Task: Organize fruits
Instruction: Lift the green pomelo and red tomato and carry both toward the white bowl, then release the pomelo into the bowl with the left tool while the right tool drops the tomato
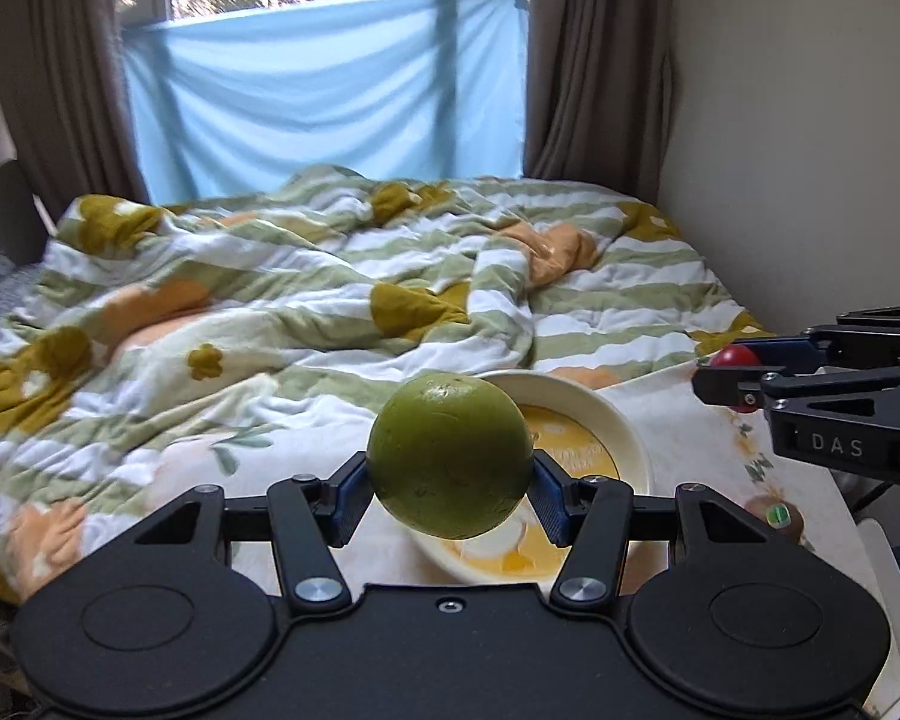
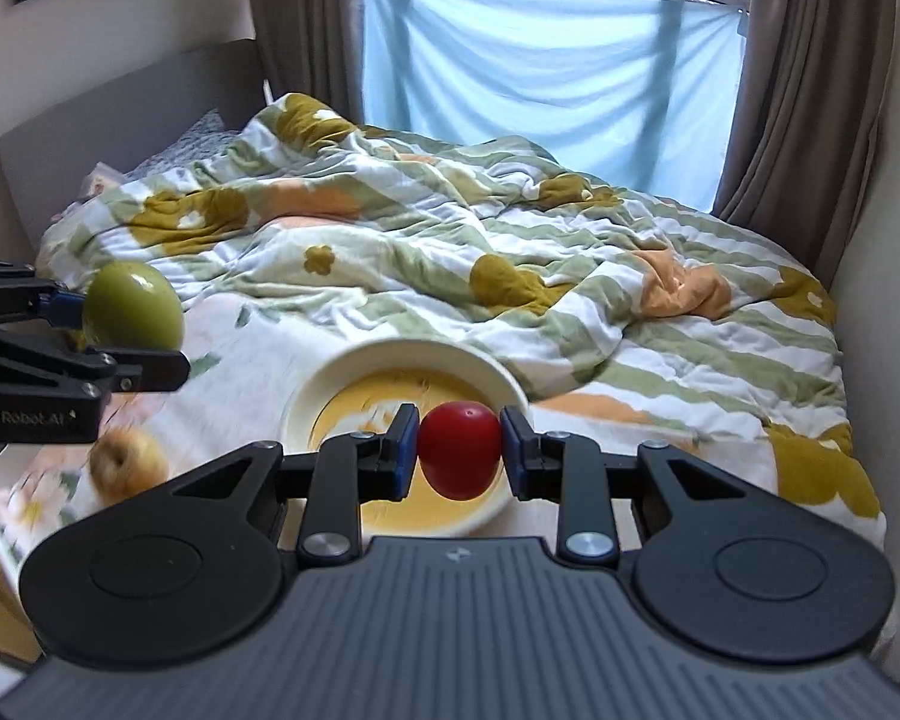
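My left gripper (image 1: 450,480) is shut on a large green round fruit (image 1: 450,456) and holds it above the near rim of a cream bowl with a yellow inside (image 1: 624,426). My right gripper (image 2: 459,450) is shut on a small red fruit (image 2: 459,447) and holds it above the same bowl (image 2: 306,396). In the right wrist view the left gripper (image 2: 120,348) with the green fruit (image 2: 132,312) is at the left. In the left wrist view the right gripper (image 1: 726,378) with the red fruit (image 1: 735,357) is at the right.
The bowl stands on a small table with a floral cloth (image 1: 690,420). A yellowish apple (image 2: 126,459) lies left of the bowl; a brown kiwi with a sticker (image 1: 774,516) lies right of it. A bed with a striped quilt (image 1: 330,300) is behind, a wall at the right.
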